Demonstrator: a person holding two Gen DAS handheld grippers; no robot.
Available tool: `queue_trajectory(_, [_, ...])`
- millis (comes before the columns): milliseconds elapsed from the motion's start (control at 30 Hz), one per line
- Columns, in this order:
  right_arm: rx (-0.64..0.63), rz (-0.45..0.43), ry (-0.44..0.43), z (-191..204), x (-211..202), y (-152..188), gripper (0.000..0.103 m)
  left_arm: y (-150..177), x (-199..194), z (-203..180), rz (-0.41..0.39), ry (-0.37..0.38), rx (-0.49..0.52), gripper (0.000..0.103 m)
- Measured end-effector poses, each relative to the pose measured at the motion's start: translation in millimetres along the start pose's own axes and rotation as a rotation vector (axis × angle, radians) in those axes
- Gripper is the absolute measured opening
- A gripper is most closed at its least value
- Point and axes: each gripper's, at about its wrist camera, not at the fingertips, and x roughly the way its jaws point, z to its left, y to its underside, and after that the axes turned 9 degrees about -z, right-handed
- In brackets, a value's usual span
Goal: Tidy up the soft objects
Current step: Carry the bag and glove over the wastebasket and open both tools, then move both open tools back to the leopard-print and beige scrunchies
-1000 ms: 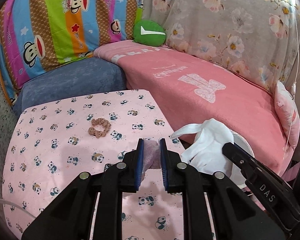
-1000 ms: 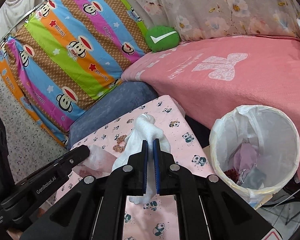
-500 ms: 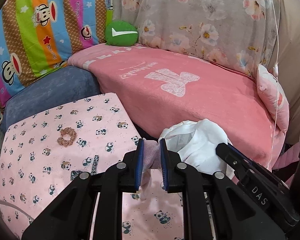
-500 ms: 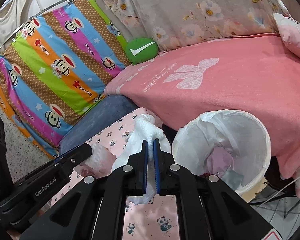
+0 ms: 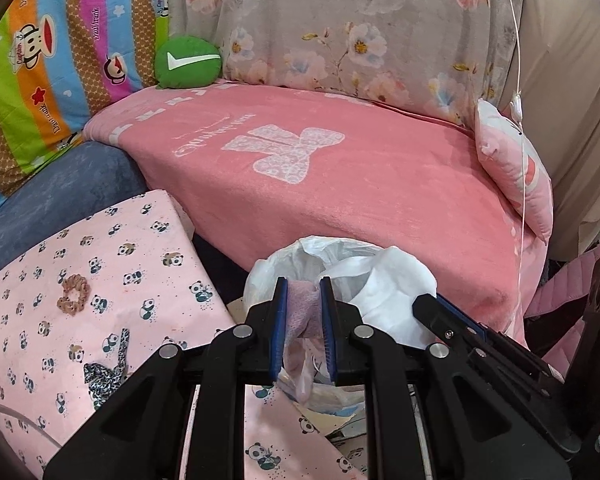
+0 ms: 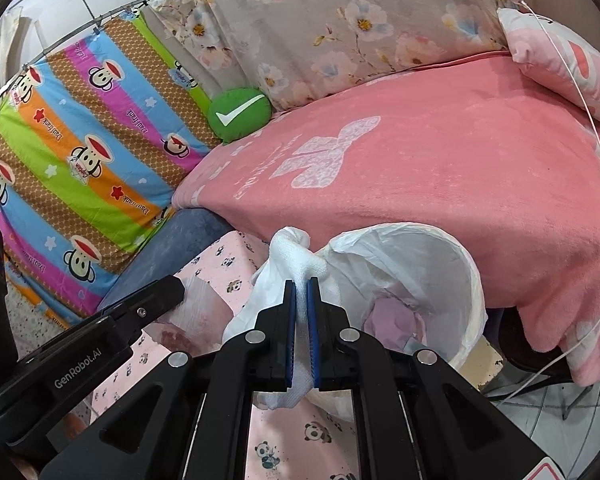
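- Both tongs have travelled sideways off the panda-print counter [image 5: 80, 280] toward the lined bin [image 6: 452, 264]; the brown scrunchie [image 5: 74, 294] now lies well to the left of the left tongs, and the bin mouth has come directly ahead of both.
- Left tongs [image 5: 303, 320]: jaws narrow, clamped on a mauve cloth [image 5: 300, 312]. The cloth hangs down between the pads, apparently held at one end so it can drop freely.
- Left of these tongs, a leopard-print band [image 5: 108, 372] rests on the counter, not yet collected.
- Right tongs [image 6: 301, 320]: jaws almost closed, pinching a white towel [image 6: 296, 256] that bunches above the pads and trails below them.
- Just right of the right tongs, the bin already contains a mauve item, so it is judged to be the collection point.
- Legible writing: "GenRobot.AI" on the left tongs' body in the right view; "Paul Frank" on the striped blanket [image 6: 80, 152]. A white tick marks the green cushion [image 6: 240, 114].
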Motion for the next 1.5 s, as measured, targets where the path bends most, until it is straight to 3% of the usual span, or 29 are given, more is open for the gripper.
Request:
queue_trajectory(500, [0.025,0.021,0.079,-45.8,25.8,-5.3,0.008,-4.2,44.9,-12.0,0.05,0.026,-0.019,0.021])
queue_trajectory(567, [0.02,0.025,0.083,-47.1,28.8,-5.1,0.009,-3.8,46.8,-9.7,0.049,0.019,-0.031,0.034])
queue_trajectory(633, [0.019,0.023,0.09,-48.7,30.6,-5.0,0.014,-3.4,45.7,-8.2,0.032,-0.01,-0.036,0.063])
queue_trajectory(733, [0.019,0.024,0.099,-49.3,34.0,-3.2,0.018,-3.6,41.5,-6.2,-0.009,-0.052,-0.028,0.081])
queue_trajectory(1033, [0.01,0.038,0.087,-40.8,39.4,1.5,0.028,-0.8,39.4,15.7,0.003,-0.096,-0.05,0.083])
queue_trajectory(1500, [-0.06,0.09,0.018,10.3,46.1,21.5,0.036,22.0,13.7,70.7,0.013,-0.197,-0.143,0.085])
